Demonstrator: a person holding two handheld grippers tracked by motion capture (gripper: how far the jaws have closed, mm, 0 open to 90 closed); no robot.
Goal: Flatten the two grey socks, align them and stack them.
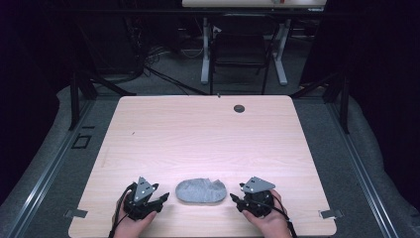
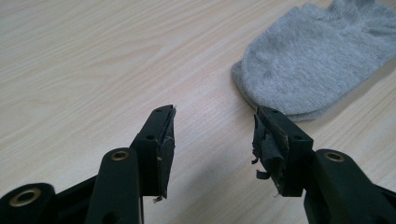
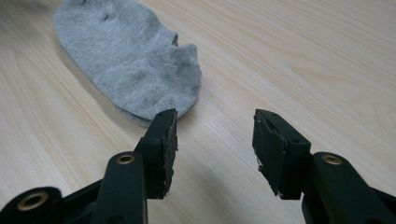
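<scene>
The grey sock (image 1: 201,191) lies flat on the table (image 1: 208,134) near its front edge, right between the two hands. Left claw (image 1: 162,198) gapes wide with nothing in it, just beside the sock. Right claw (image 1: 234,199) is spread just as wide, also empty, flanking the other end.

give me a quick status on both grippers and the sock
Left gripper open, empty. Right gripper open, empty. Grey sock flat on table between them, untouched. Nothing in the way.
</scene>
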